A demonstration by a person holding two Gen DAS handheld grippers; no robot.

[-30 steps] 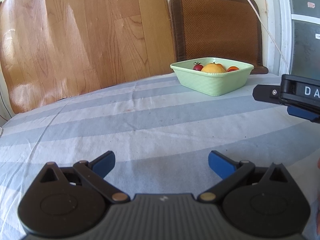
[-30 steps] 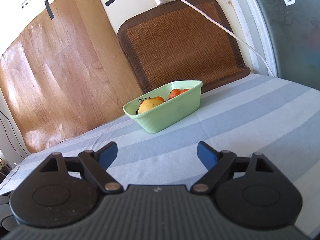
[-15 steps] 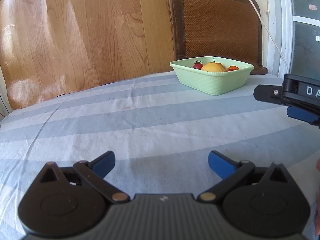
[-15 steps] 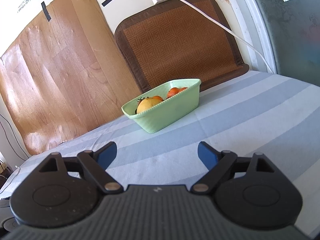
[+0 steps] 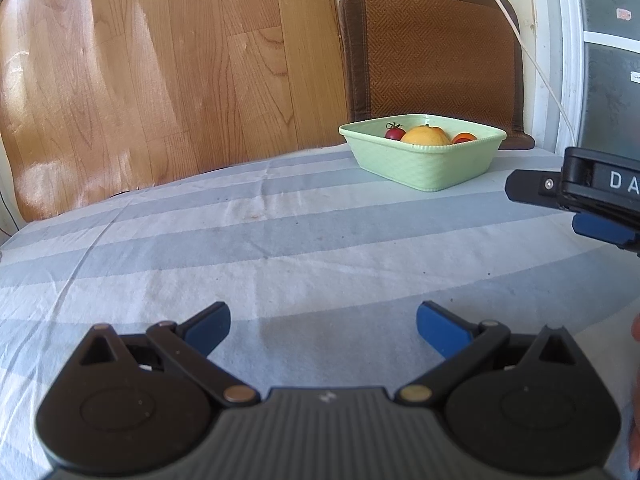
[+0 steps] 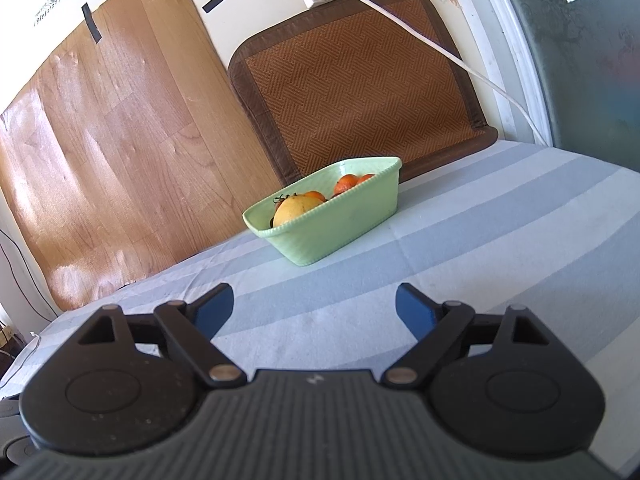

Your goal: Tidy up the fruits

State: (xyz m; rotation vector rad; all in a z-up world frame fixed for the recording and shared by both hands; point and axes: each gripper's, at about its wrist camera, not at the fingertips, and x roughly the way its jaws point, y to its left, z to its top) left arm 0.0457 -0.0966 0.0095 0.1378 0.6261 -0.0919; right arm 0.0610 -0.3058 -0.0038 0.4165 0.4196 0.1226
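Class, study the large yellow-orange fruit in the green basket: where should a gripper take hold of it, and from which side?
Grip the large yellow-orange fruit across its rounded top, coming from above. The green basket walls hide its lower half, and smaller fruit crowd beside it, so a sideways approach looks blocked.

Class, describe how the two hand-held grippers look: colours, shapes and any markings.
Both match. The left gripper and right gripper have ribbed dark grey bodies, two round black discs, black linkage arms with brass pins and blue pads. The right one's side shows white letters "DA".

Bright daylight; glare on wood panel; fisheye bending, dark corners; sharp.
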